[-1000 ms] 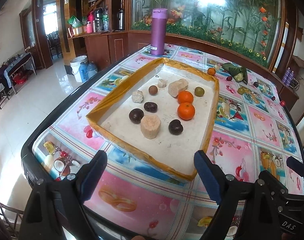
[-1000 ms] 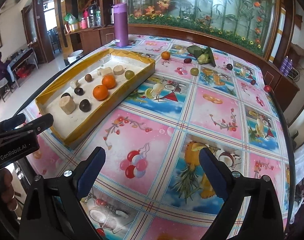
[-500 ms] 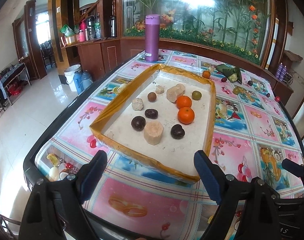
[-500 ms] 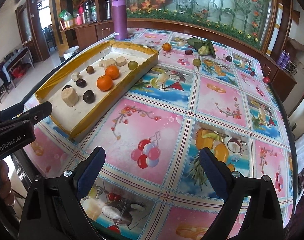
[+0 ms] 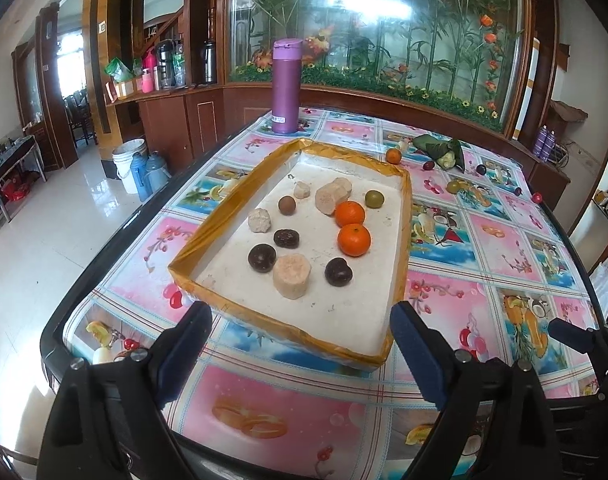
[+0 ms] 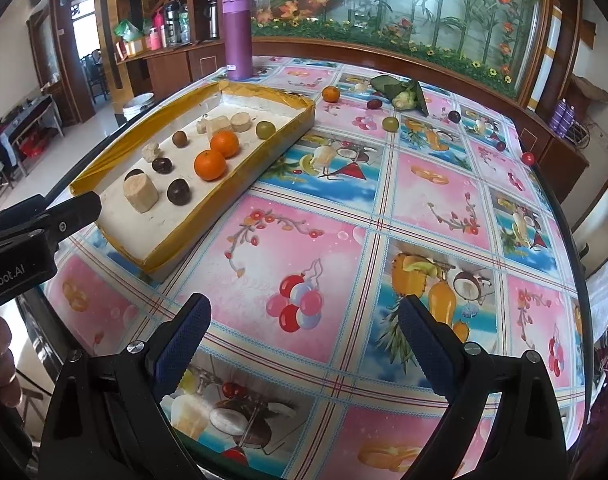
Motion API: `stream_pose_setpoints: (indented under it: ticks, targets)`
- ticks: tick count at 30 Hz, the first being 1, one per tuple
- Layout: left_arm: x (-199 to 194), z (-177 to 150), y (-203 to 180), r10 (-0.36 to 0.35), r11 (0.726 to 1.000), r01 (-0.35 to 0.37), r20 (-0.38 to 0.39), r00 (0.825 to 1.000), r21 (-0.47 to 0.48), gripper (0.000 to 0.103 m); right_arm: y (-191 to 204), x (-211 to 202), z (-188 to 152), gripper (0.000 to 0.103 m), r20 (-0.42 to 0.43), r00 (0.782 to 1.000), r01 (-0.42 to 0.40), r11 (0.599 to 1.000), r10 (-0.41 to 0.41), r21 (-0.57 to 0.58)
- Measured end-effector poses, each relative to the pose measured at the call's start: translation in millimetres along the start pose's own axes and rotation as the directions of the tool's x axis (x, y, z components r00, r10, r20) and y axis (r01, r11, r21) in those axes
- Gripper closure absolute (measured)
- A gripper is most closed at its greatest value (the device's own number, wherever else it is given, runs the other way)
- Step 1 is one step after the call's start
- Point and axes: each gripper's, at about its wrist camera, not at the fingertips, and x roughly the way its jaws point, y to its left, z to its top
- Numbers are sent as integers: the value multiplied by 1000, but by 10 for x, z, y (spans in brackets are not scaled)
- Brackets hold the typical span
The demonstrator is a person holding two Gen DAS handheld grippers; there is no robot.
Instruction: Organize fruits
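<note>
The left gripper [image 5: 299,340] hangs over the table's near edge with its jaws spread wide and nothing between them. Just beyond its fingertips lies the tray [image 5: 400,240], a shallow white box with a yellow taped rim, set along the table's left edge with one short end towards the gripper. Inside it sit two oranges [image 5: 354,239] side by side towards the right rim, a green fruit [image 5: 374,199] beyond them, three dark fruits [image 5: 338,271] and a brown one [image 5: 287,205], and several pale chunks [image 5: 291,277], the nearest close to the near rim. The near strip of the tray floor is bare.

The right gripper [image 6: 304,340] is also spread wide and empty, over the table's near edge to the right of the tray. The loose fruit lies well apart from it, towards the far edge: an orange [image 6: 330,94], a green fruit [image 6: 390,123], dark plums [image 6: 454,116] and a red fruit [image 6: 527,158] close to the right edge, around a leaf bundle [image 6: 404,94]. A purple flask [image 6: 238,36] stands at the far left corner, just past the tray. Between the right gripper and the loose fruit the tablecloth [image 6: 295,248] is open and flat.
</note>
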Motion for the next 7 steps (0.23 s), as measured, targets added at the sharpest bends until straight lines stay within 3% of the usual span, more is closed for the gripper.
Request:
stream_pose_setpoints:
  ticks: [7]
  targets:
    - [-21,-11,10,15,1000,-15,9,1000,3,5,-5,-1,-16,8,-3,1000,3,1000,-3,8]
